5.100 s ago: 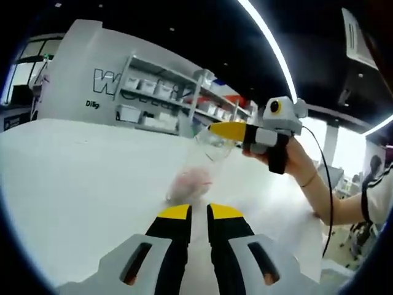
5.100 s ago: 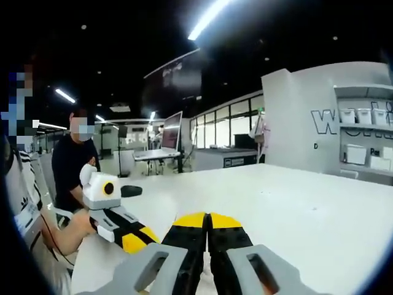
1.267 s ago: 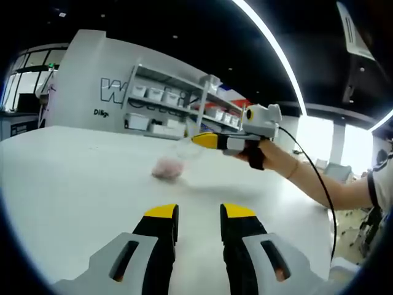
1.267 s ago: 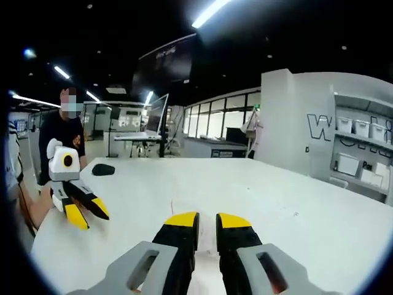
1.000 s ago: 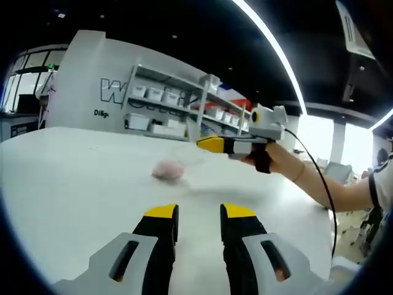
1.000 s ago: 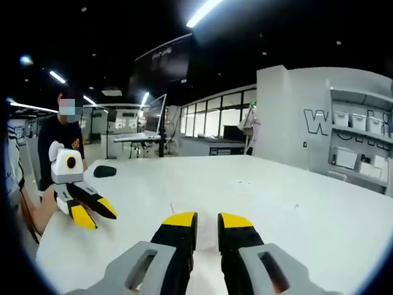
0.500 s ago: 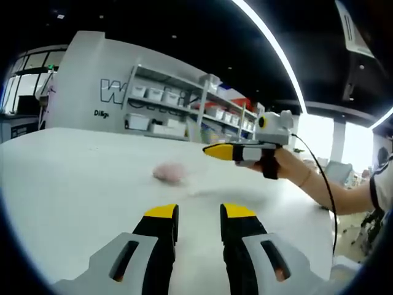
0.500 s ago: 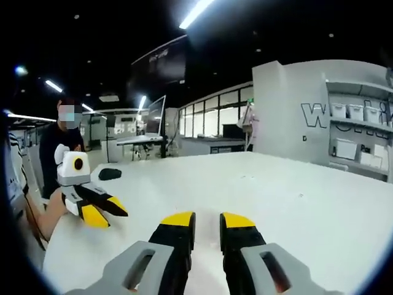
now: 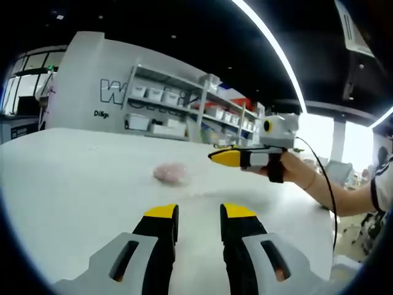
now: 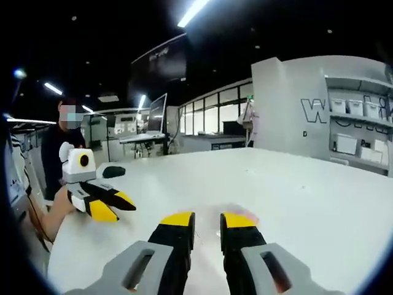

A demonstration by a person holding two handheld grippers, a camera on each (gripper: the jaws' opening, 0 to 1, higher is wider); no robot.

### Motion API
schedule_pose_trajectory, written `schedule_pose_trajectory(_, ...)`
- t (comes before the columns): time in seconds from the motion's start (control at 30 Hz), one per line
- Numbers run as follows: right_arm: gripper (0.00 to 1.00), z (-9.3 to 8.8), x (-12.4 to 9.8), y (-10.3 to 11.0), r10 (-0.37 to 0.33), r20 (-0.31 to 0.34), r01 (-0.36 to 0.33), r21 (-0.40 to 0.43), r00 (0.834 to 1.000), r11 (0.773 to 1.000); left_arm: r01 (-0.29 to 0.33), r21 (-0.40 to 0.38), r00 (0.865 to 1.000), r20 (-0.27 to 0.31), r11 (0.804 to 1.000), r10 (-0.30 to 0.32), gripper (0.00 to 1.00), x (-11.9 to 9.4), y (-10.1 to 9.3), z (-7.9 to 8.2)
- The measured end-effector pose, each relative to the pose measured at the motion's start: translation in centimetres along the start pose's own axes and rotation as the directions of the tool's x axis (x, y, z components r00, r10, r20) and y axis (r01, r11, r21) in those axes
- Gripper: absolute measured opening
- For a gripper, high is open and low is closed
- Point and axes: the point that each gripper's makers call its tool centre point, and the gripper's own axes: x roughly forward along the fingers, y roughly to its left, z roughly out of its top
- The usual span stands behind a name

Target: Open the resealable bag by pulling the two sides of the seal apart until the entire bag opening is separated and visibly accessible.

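Bag (image 9: 175, 174) with pink contents on table (image 9: 73, 172); both grippers' jaws released, empty.

- Two grippers were there: the left gripper (image 9: 199, 212), its jaws parted, at the bottom centre of the left gripper view, and the right gripper (image 10: 207, 218), jaws also parted, at the bottom centre of the right gripper view.
- One resealable bag (image 9: 170, 172) with pink contents lay left of centre in the left gripper view.
- One white table (image 9: 73, 166) spread across the lower half.
- One shelving unit (image 9: 178, 110) stood at upper centre.
- One person (image 10: 56, 153) stood at the left edge of the right gripper view.
- One dark mouse-like object (image 10: 113, 171) sat at middle left.
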Motion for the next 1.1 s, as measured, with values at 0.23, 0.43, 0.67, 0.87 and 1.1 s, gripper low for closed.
schedule_pose_trajectory(0.23, 0.15, -0.6, -0.5, 0.4, -0.003, -0.009, 0.003, 0.013, 1.0, 1.0, -0.001, 0.001, 1.0, 0.002, 1.0, 0.001, 0.28, 0.0, 0.0, 0.0)
schedule_pose_trajectory(0.43, 0.15, -0.6, -0.8, 0.1, -0.012, -0.006, 0.012, 0.017, 1.0, 1.0, -0.003, 0.004, 1.0, 0.003, 1.0, 0.003, 0.28, 0.0, 0.0, 0.0)
schedule_pose_trajectory(0.67, 0.17, -0.9, -1.0, 0.2, -0.017, -0.015, 0.018, 0.017, 1.0, 1.0, -0.004, 0.007, 1.0, 0.004, 1.0, 0.004, 0.3, 0.0, 0.1, 0.1)
schedule_pose_trajectory(0.87, 0.17, -1.3, -1.6, 0.6, -0.034, -0.03, 0.034, 0.008, 0.999, 0.999, -0.007, 0.009, 1.0, 0.001, 1.0, 0.007, 0.3, 0.0, 0.1, 0.0)
schedule_pose_trajectory(1.1, 0.18, -1.6, -2.1, 1.5, -0.029, -0.037, 0.03, 0.013, 0.999, 0.999, -0.016, 0.02, 1.0, 0.004, 1.0, 0.016, 0.31, -0.1, 0.1, -0.1)
